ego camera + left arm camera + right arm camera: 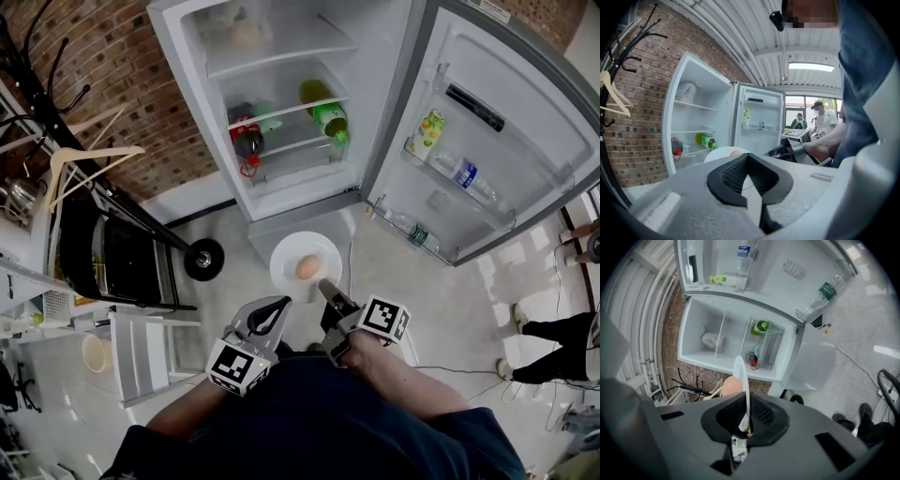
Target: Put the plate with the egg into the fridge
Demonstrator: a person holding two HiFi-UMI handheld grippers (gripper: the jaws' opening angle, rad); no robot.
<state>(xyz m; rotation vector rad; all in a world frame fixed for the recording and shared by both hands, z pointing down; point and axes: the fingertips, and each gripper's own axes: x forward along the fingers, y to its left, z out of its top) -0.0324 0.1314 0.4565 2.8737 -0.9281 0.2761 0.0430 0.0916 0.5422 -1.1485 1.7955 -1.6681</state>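
A white plate [289,255] with a brown egg [307,268] on it hangs level in front of the open fridge [281,112]. My right gripper [328,289] is shut on the plate's near rim. In the right gripper view the plate [740,378] stands edge-on between the pads, with the egg [732,386] to its left. My left gripper [269,315] hovers just left of the plate, apart from it, shut with nothing in it. From the left gripper [748,157] view, the plate [718,153] and egg [736,153] show beyond its tips.
Inside the fridge lie a green bottle [328,117] and a dark bottle [247,142] on shelves. Its door [487,159] swings out to the right with bottles in its racks. A coat stand with a hanger [84,159] and a folding chair [112,258] stand left. A person's legs [553,342] are right.
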